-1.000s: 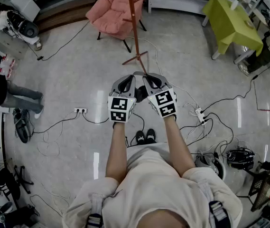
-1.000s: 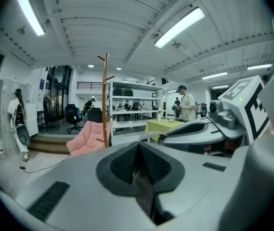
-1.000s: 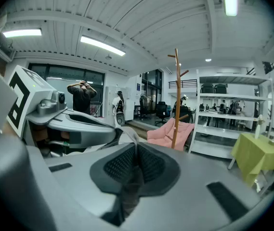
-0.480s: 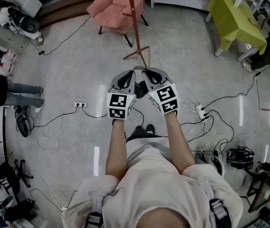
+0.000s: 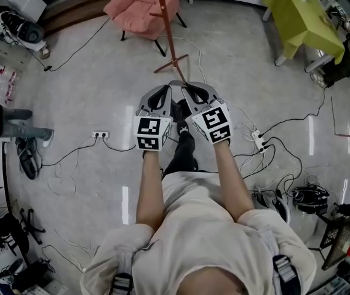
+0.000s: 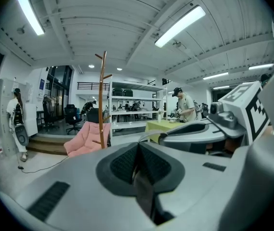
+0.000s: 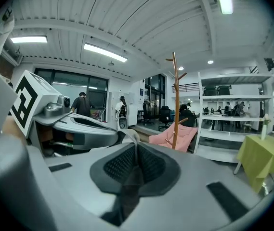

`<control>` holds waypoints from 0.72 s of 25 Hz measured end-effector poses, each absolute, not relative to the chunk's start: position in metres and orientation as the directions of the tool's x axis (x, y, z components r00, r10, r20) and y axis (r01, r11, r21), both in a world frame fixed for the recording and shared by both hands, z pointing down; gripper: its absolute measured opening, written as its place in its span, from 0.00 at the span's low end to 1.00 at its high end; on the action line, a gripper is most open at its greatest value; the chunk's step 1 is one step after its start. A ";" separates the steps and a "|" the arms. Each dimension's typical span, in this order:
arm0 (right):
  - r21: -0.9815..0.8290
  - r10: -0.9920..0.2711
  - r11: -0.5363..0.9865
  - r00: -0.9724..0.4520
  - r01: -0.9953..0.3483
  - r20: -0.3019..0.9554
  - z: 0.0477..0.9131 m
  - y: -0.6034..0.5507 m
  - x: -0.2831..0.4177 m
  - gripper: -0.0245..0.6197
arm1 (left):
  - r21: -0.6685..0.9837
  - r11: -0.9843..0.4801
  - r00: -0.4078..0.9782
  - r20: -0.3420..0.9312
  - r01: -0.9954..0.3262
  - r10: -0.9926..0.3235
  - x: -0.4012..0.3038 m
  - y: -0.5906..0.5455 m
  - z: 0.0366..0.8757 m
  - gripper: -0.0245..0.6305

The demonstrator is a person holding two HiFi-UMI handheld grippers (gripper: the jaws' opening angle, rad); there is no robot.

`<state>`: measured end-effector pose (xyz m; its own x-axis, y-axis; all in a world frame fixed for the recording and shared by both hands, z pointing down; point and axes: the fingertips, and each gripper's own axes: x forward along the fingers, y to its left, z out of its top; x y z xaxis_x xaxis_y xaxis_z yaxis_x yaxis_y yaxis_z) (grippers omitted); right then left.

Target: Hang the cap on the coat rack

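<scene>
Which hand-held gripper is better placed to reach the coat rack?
Left, marginally. The left hand-held gripper and right hand-held gripper both clamp the cap, but the coat rack stands slightly left of centre.

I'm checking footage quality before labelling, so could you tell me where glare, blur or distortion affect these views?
Head view: white glare streaks lie on the glossy floor, and the fisheye bends the room's edges. Left gripper view: the tube light is blown out, corners black. Right gripper view: the near jaws look soft, the coat rack sharp.
</scene>
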<state>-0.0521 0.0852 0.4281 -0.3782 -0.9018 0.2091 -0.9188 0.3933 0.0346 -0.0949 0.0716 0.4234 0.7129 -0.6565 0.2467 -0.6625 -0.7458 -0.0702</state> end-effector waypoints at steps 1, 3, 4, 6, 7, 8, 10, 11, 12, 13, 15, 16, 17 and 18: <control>0.037 -0.903 0.389 -0.373 -0.921 0.212 0.431 0.083 -0.047 0.06 | -0.070 -0.750 0.717 0.247 -0.658 -0.652 -0.090 0.068 0.425 0.06; 0.044 -0.906 0.380 -0.362 -0.924 0.218 0.435 0.075 -0.037 0.06 | -0.068 -0.756 0.725 0.242 -0.651 -0.645 -0.079 0.060 0.428 0.06; 0.049 -0.907 0.379 -0.360 -0.924 0.221 0.436 0.070 -0.033 0.06 | -0.067 -0.759 0.728 0.239 -0.648 -0.643 -0.075 0.054 0.428 0.06; 0.061 -0.906 0.381 -0.360 -0.922 0.222 0.437 0.059 -0.029 0.06 | -0.066 -0.762 0.732 0.236 -0.644 -0.639 -0.069 0.040 0.429 0.06; 0.070 -0.906 0.383 -0.360 -0.921 0.223 0.437 0.053 -0.027 0.06 | -0.066 -0.764 0.734 0.235 -0.642 -0.637 -0.066 0.032 0.429 0.06; 0.080 -0.906 0.385 -0.360 -0.919 0.224 0.438 0.046 -0.024 0.06 | -0.065 -0.765 0.737 0.231 -0.640 -0.636 -0.062 0.024 0.429 0.06; 0.093 -0.906 0.385 -0.357 -0.918 0.228 0.437 0.031 -0.018 0.06 | -0.060 -0.768 0.741 0.222 -0.638 -0.634 -0.056 0.009 0.427 0.06; 0.093 -0.907 0.383 -0.355 -0.919 0.226 0.435 0.023 -0.014 0.06 | -0.059 -0.769 0.743 0.218 -0.637 -0.633 -0.052 0.002 0.426 0.06; 0.092 -0.909 0.380 -0.353 -0.921 0.224 0.434 0.014 -0.011 0.06 | -0.058 -0.770 0.745 0.215 -0.636 -0.632 -0.049 -0.005 0.425 0.06; 0.090 -0.910 0.376 -0.349 -0.922 0.223 0.433 0.006 -0.007 0.06 | -0.058 -0.770 0.746 0.213 -0.635 -0.631 -0.047 -0.012 0.424 0.06; 0.086 -0.912 0.370 -0.344 -0.925 0.225 0.431 -0.010 -0.004 0.06 | -0.056 -0.772 0.747 0.216 -0.634 -0.629 -0.044 -0.027 0.424 0.06; 0.081 -0.913 0.367 -0.342 -0.927 0.224 0.430 -0.016 -0.003 0.06 | -0.055 -0.772 0.747 0.218 -0.633 -0.628 -0.044 -0.033 0.423 0.06; 0.077 -0.913 0.364 -0.340 -0.928 0.223 0.429 -0.023 -0.002 0.06 | -0.054 -0.773 0.748 0.219 -0.632 -0.626 -0.044 -0.041 0.422 0.06; 0.075 -0.914 0.363 -0.339 -0.929 0.223 0.428 -0.031 -0.002 0.06 | -0.054 -0.775 0.749 0.220 -0.630 -0.625 -0.042 -0.048 0.421 0.06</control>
<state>-0.0016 -0.0308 0.4278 -0.3389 -0.9140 0.2228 -0.9289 0.3626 0.0746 -0.0422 -0.0484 0.4209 0.7494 -0.6246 0.2195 -0.6299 -0.7748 -0.0541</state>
